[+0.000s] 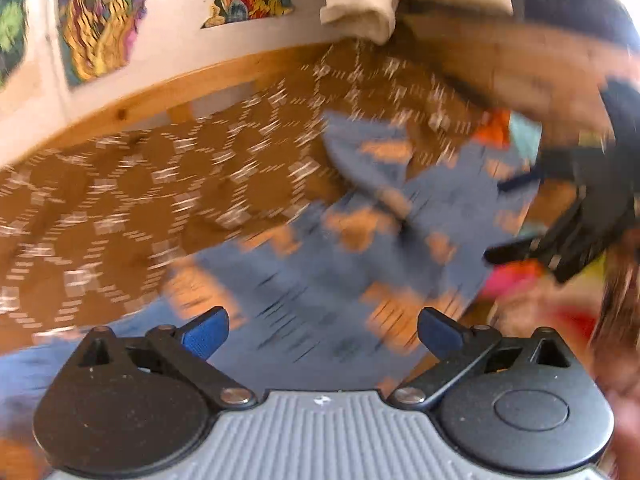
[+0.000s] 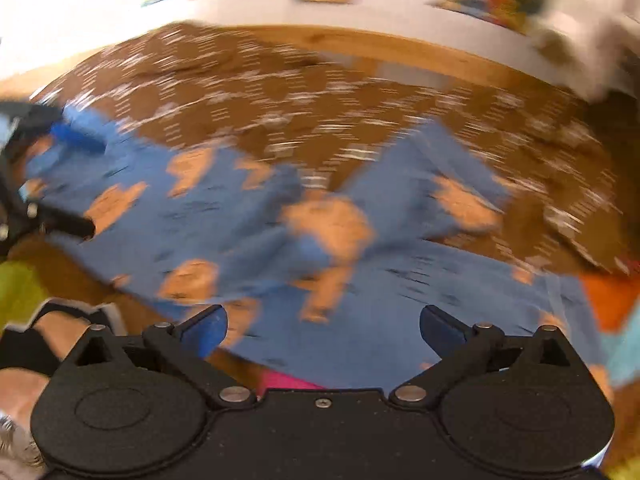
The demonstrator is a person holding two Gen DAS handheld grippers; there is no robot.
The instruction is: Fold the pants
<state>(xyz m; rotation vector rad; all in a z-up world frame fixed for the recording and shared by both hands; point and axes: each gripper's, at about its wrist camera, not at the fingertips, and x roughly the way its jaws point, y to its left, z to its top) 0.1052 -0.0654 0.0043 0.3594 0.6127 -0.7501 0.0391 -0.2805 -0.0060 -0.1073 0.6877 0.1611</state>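
Note:
Blue pants with orange patches (image 1: 320, 264) lie spread and rumpled on a brown patterned bed cover (image 1: 140, 200). In the right wrist view the pants (image 2: 280, 240) lie with both legs pointing away. My left gripper (image 1: 322, 330) is open and empty above the pants. My right gripper (image 2: 322, 328) is open and empty above the pants' near edge. The right gripper also shows at the right of the left wrist view (image 1: 520, 220). The left gripper shows at the left edge of the right wrist view (image 2: 80, 184), open. Both views are motion-blurred.
A wooden bed frame (image 1: 160, 92) runs behind the cover, below a white wall with colourful posters (image 1: 100, 20). Beige cloth (image 1: 372, 0) hangs at the top. Orange (image 2: 612, 296), pink (image 2: 288, 382) and green (image 2: 20, 288) fabric lies at the near edges.

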